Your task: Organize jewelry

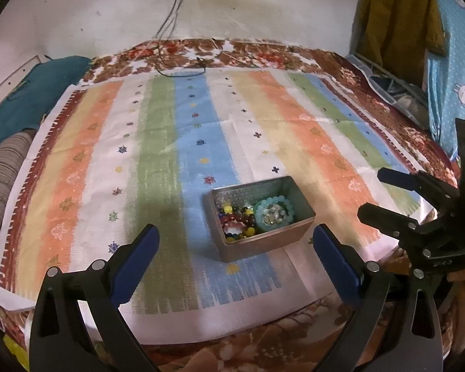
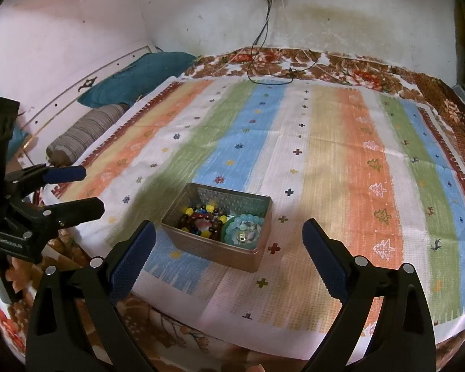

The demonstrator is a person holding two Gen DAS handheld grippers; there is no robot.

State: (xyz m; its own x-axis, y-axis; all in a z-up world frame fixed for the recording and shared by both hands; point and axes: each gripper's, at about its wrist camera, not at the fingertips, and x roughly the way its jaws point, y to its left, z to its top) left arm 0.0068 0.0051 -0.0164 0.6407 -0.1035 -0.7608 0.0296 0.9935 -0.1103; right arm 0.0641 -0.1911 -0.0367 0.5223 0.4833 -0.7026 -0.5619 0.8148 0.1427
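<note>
Left wrist view: one metal box [image 1: 265, 241] of bead bracelets [image 1: 274, 214] sits near the striped cloth's [image 1: 158, 142] front edge, open cloth stretching wide behind it. Two grippers, left gripper [image 1: 236, 249] and right gripper [image 2: 229, 245], both gape empty.

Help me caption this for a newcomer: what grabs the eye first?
A small metal tin full of beaded bracelets, with a pale turquoise bracelet at its right end, sits near the front edge of a bright striped cloth spread on a bed. The open left gripper and right gripper frame it, empty.
</note>
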